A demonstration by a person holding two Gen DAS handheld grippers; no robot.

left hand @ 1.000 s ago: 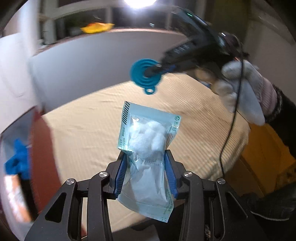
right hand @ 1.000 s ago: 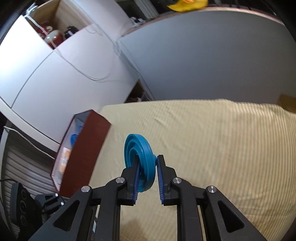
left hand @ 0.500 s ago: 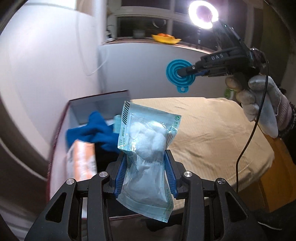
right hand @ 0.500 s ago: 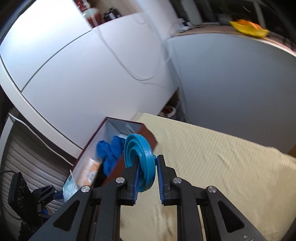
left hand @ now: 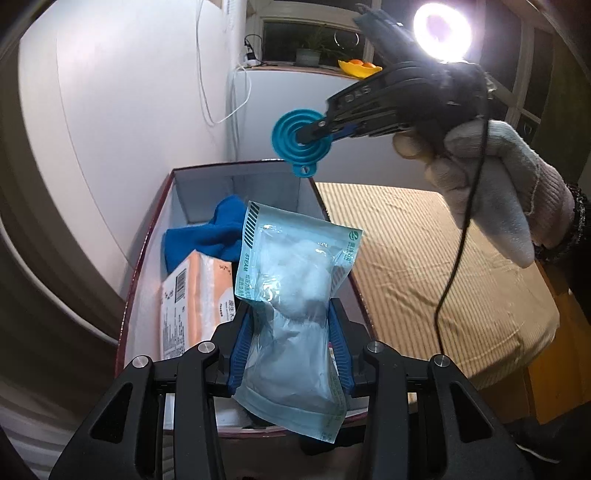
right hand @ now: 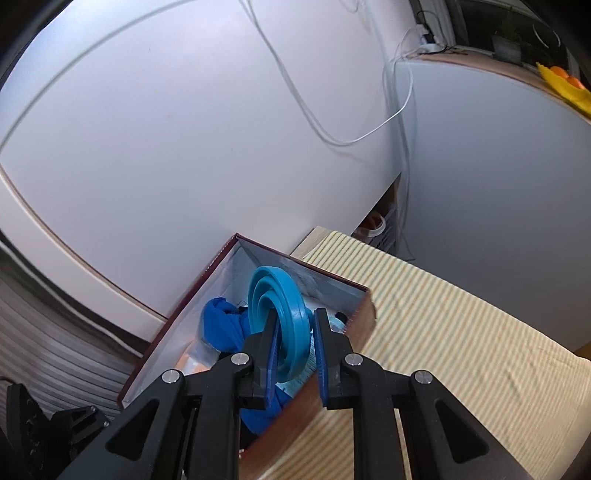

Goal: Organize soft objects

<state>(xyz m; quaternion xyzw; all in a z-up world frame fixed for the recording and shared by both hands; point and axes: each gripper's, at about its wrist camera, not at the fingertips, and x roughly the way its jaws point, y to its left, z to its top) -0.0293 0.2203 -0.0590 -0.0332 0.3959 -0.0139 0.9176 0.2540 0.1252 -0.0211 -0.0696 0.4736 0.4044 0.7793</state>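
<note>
Both loads have been swung from above the striped tablecloth (left hand: 424, 258) to over the open box (left hand: 236, 181), so dropping seems next: nearest, the left gripper (left hand: 291, 343) is clamped on a translucent pouch of cotton balls (left hand: 295, 295), and beyond, the right gripper (left hand: 314, 133) is closed on a ribbed blue funnel (left hand: 301, 142).

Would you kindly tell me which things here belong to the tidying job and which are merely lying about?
Job:
- cotton pouch, in left gripper
- blue funnel, in right gripper
- box
- blue cloth and tissue pack, in the box

Lying about:
- ring light
- yellow bowl
- white cable
- striped cover
</note>
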